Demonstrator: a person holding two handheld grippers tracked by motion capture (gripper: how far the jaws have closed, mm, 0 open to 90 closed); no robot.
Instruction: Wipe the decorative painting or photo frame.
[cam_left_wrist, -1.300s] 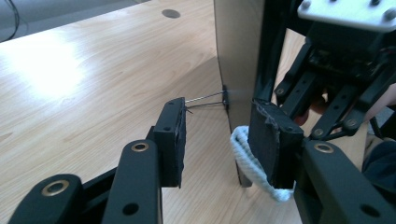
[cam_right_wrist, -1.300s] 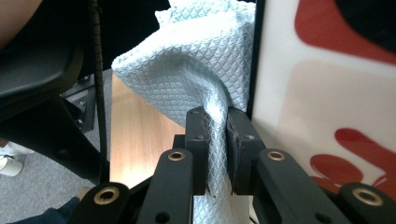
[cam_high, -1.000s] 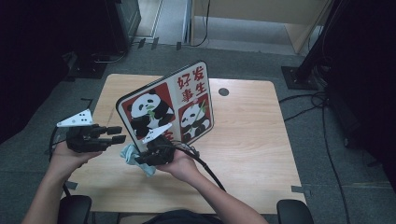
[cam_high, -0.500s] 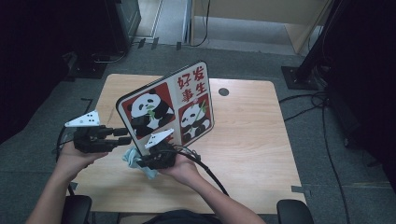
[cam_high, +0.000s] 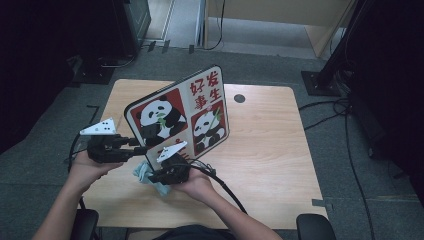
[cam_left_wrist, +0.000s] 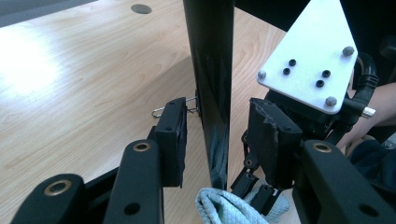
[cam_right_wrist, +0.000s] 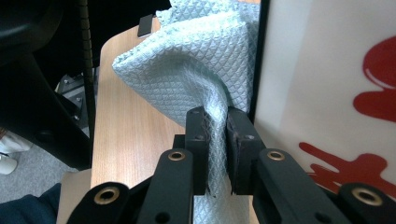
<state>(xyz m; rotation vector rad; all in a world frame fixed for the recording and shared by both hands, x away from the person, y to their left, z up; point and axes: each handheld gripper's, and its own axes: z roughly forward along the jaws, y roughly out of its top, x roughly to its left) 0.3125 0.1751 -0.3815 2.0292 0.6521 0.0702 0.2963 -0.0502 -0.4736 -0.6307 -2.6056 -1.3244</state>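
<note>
Panda board held upright for wiping at the near left of the table

The panda board (cam_high: 180, 117) stands tilted above the wooden table (cam_high: 270, 150), its dark edge between the open jaws of the left gripper (cam_left_wrist: 219, 140), which seem not to press it. So it may slip or tip if the cloth pushes. The right gripper (cam_right_wrist: 215, 140) is clamped on the pale blue cloth (cam_right_wrist: 187, 65) just beside the board.

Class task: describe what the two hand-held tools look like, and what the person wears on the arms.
Both tools, left tool and right tool, are black, with two flat-padded jaws on linkages showing brass-coloured pivots. Each carries a pale triangular plate with screws and dark dots. A black cable trails from the right one. The forearms are bare, no sleeves.
</note>
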